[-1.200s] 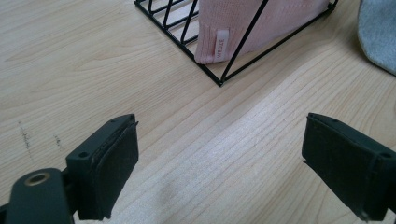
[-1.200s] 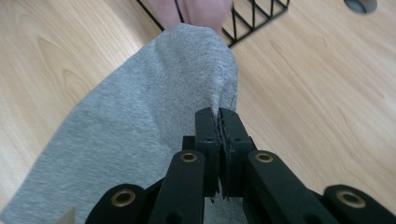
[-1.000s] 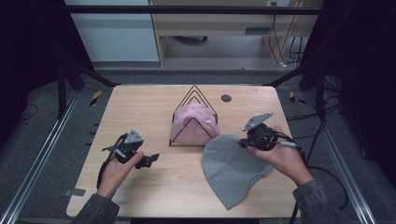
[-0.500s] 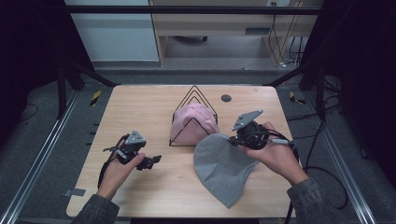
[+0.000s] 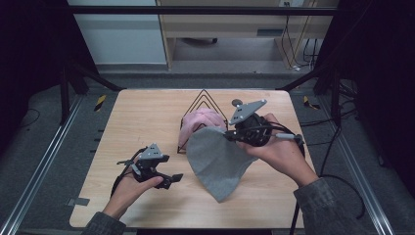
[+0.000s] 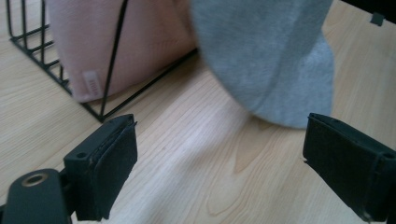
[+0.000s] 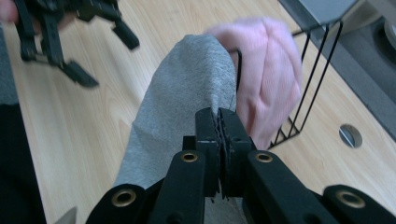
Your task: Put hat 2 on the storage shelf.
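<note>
In the high view, the right tongs [image 5: 229,136], right of the frame's centre, are pressed together on the upper edge of a grey knit beanie [image 5: 215,159], a soft, matte, rounded piece of cloth that hangs from the pinch with its long axis slanting down toward the lower middle, its tip near the pale wooden desk [image 5: 132,122]. Behind it a pink knit hat [image 5: 198,122] sits in a black wire rack [image 5: 203,100] of triangular loops, partly covered by the grey cloth. At lower left the left tongs [image 5: 169,178] are spread apart with nothing between them. In the left gripper view, two black, blocky pads stand wide apart at the lower corners; the beanie's [image 6: 275,60] blurred rounded end hangs at the upper right above the wood grain, and the pink hat [image 6: 112,46] with a small label lies behind the rack's [image 6: 112,70] wires at the upper left, both cut off by the top edge. In the right gripper view, the right tongs [image 7: 219,122] pinch a fold of the beanie [image 7: 182,107], whose fine ribbing shows; the pink hat [image 7: 271,79] is blurred at the upper right, and the left tongs [image 7: 100,56] show at the upper left.
</note>
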Motion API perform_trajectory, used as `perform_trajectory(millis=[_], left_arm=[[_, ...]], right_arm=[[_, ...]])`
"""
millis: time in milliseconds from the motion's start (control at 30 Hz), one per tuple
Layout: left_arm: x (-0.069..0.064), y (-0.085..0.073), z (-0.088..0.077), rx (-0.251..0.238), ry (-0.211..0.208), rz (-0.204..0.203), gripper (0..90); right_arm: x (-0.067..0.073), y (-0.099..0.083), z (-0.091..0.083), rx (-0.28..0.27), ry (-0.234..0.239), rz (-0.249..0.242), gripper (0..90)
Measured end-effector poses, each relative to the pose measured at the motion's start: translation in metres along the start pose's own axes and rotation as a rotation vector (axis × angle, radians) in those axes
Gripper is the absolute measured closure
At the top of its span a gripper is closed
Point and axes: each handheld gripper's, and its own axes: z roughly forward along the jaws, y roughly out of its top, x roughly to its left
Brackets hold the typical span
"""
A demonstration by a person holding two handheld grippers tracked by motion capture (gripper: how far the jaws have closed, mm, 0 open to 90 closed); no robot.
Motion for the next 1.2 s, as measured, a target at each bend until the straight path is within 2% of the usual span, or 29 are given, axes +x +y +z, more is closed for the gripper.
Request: perform_trajectory(millis=[267, 433, 600, 700, 867, 1200], left_arm=[[-0.002, 0.004, 0.009, -0.022, -0.017, -0.023, 10.5], [0.001, 0.009, 0.011, -0.056, -0.022, -0.046, 12.9], [0.008, 0.018, 0.021, -0.059, -0.036, -0.063, 17.3], [0.008, 0.025, 0.026, -0.063, -0.053, -0.051, 19.3], [0.008, 0.036, 0.028, -0.067, -0.040, -0.030, 19.1], [0.004, 0.040, 0.032, -0.061, -0.069, -0.010, 20.0]], right_arm=[[0.004, 0.023, -0.005, -0.026, -0.001, -0.024, 88.2], [0.003, 0.030, -0.008, -0.033, -0.005, -0.028, 88.2], [0.001, 0.033, -0.009, -0.037, -0.009, -0.024, 88.2], [0.000, 0.035, -0.010, -0.039, -0.011, -0.026, 88.2], [0.000, 0.039, -0.016, -0.044, -0.020, -0.033, 88.2], [0.003, 0.053, -0.031, -0.063, -0.032, -0.059, 88.2]])
